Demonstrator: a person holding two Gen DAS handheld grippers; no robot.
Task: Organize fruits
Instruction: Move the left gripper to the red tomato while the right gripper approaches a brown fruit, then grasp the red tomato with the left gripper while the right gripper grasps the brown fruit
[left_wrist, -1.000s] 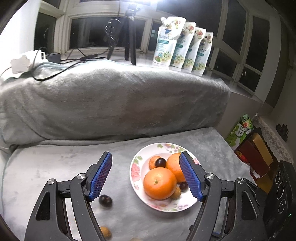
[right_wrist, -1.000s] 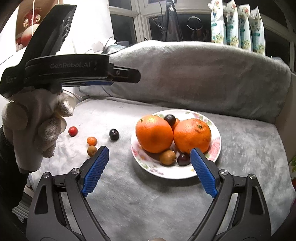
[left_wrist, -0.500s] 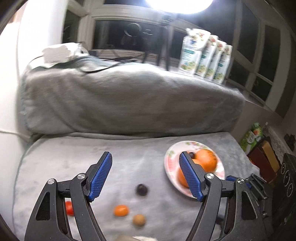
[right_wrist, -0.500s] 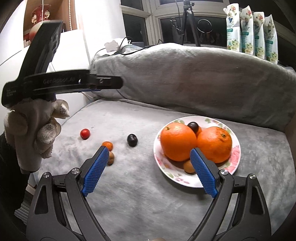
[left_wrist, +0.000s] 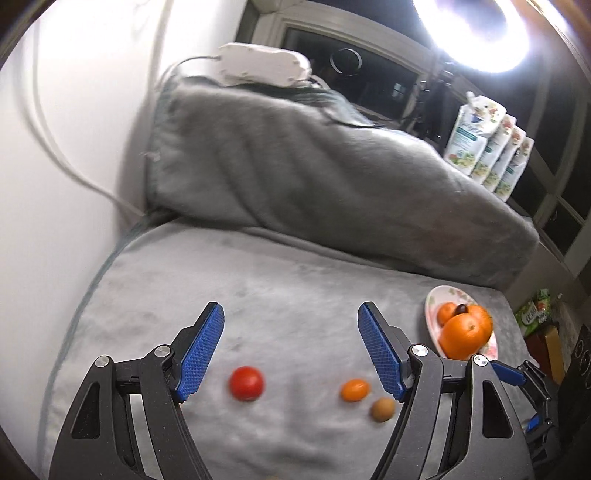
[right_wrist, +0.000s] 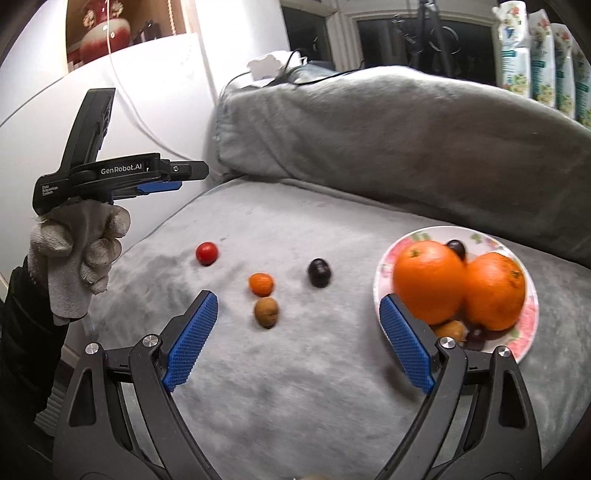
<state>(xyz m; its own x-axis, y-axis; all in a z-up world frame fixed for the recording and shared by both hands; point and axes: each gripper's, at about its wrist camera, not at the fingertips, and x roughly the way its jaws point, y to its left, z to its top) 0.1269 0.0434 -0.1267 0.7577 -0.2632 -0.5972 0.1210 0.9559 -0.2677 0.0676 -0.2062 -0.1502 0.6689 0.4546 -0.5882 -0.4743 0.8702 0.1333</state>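
Note:
A flowered plate (right_wrist: 526, 343) on the grey blanket holds two big oranges (right_wrist: 428, 280), a dark grape and small fruits. It also shows in the left wrist view (left_wrist: 430, 302). Loose on the blanket lie a red cherry tomato (right_wrist: 207, 253) (left_wrist: 246, 383), a small orange kumquat (right_wrist: 261, 284) (left_wrist: 354, 390), a brown round fruit (right_wrist: 266, 312) (left_wrist: 382, 409) and a dark grape (right_wrist: 319, 272). My left gripper (left_wrist: 290, 349) is open and empty above the tomato and kumquat. It also shows in the right wrist view (right_wrist: 159, 184), held by a gloved hand. My right gripper (right_wrist: 297, 339) is open and empty, near the brown fruit.
A grey cushion (right_wrist: 406, 122) backs the seat. Several refill pouches (left_wrist: 487, 155) stand on the window sill, with a white power strip (left_wrist: 264, 70) and cables. A white wall (left_wrist: 55, 184) lies to the left. Boxes (left_wrist: 546, 332) sit beyond the seat's right edge.
My left gripper has swung left, from over the plate to over the tomato and kumquat. My right gripper has moved left too, so the loose fruits sit between its fingers. Both stayed open.

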